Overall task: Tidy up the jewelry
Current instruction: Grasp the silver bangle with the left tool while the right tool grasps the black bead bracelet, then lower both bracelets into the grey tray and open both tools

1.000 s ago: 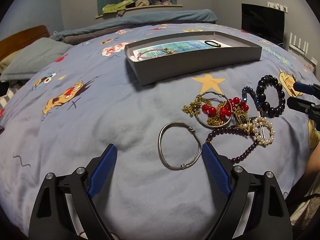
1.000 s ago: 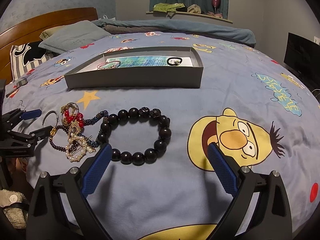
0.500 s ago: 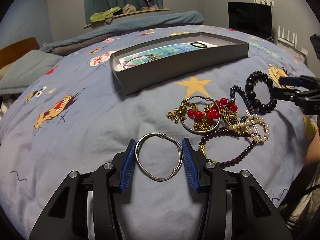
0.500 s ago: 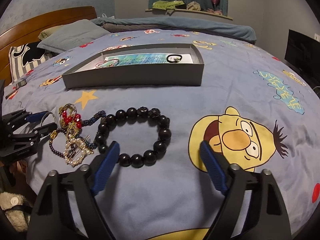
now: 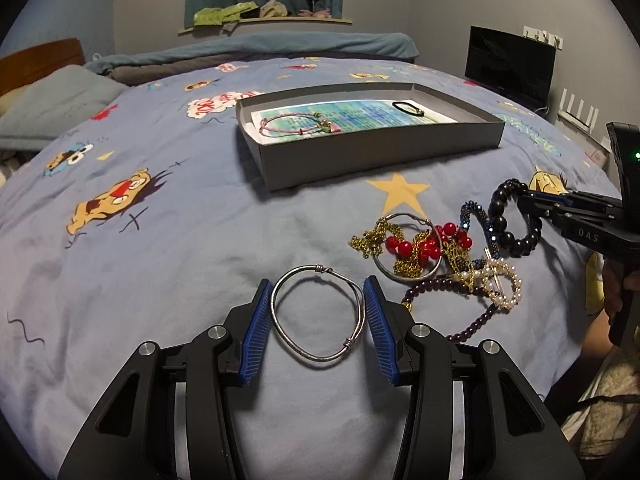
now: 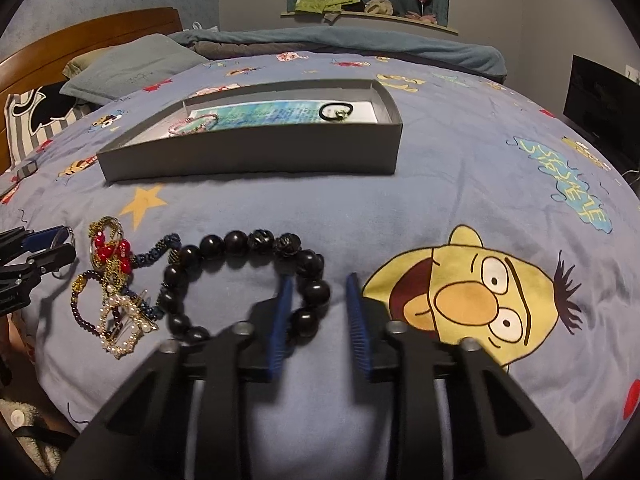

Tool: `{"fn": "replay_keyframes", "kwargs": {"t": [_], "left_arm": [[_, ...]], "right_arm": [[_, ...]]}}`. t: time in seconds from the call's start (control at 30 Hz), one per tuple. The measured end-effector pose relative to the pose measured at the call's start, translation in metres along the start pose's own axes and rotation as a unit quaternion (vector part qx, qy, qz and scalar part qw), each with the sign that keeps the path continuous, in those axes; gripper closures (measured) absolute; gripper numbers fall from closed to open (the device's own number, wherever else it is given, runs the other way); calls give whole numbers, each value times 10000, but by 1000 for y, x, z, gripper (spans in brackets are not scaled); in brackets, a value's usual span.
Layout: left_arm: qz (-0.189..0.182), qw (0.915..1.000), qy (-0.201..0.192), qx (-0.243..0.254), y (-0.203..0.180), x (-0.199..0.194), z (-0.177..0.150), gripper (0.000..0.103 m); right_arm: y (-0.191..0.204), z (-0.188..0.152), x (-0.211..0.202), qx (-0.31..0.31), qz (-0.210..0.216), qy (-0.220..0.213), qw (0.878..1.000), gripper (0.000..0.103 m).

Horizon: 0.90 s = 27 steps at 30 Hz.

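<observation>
Silver bangle (image 5: pixel 318 314) lies on the bed (image 5: pixel 160 248), squeezed across its width by your left claw (image 5: pixel 318 320); lift gently so the wire doesn't spring free. Your right claw (image 6: pixel 318 312) is closing on one side of the black bead bracelet (image 6: pixel 248 280), beads between its pads. Carry both to the grey box (image 5: pixel 380 156).
</observation>
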<state>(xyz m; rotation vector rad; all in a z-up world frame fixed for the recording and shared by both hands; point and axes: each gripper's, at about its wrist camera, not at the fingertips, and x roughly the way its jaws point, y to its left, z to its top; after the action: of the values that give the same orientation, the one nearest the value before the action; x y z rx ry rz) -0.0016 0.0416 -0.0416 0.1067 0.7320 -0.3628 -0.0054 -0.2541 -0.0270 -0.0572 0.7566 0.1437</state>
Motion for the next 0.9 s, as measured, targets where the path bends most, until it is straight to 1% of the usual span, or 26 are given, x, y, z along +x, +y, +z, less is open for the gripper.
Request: {"fn": "replay_keyframes", "kwargs": {"t": [0.07,0.23,0.43,0.5,0.7,0.8,0.9], "left_arm": [[14,10000,-32,3,1,-3,2,55],[72,9999,-91,30,3,-11,8,55],[136,9996,-210,113,6,-22,28,55],[162,9994,-270,124,8,-26,39,55],[197,9991,-284,229,12,-23,75,55],[143,9991,-361,196,13,-21,92,55],[57,9993,-339,121,15,-9,110,55]], "right_arm": [[-1,1,-3,11,34,-51,10000,88],[-3,8,-15,42,47,-240,9997,89],[-4,31,-32,-60,37,-510,9987,89],[-6,40,-38,-86,-8,-643,9979,89],[-13,71,-48,-152,-177,-961,9951,89],[-17,92,-51,-158,-275,-1189,9924,89],[-19,108,-48,-145,-331,-1301,9908,89]]}}
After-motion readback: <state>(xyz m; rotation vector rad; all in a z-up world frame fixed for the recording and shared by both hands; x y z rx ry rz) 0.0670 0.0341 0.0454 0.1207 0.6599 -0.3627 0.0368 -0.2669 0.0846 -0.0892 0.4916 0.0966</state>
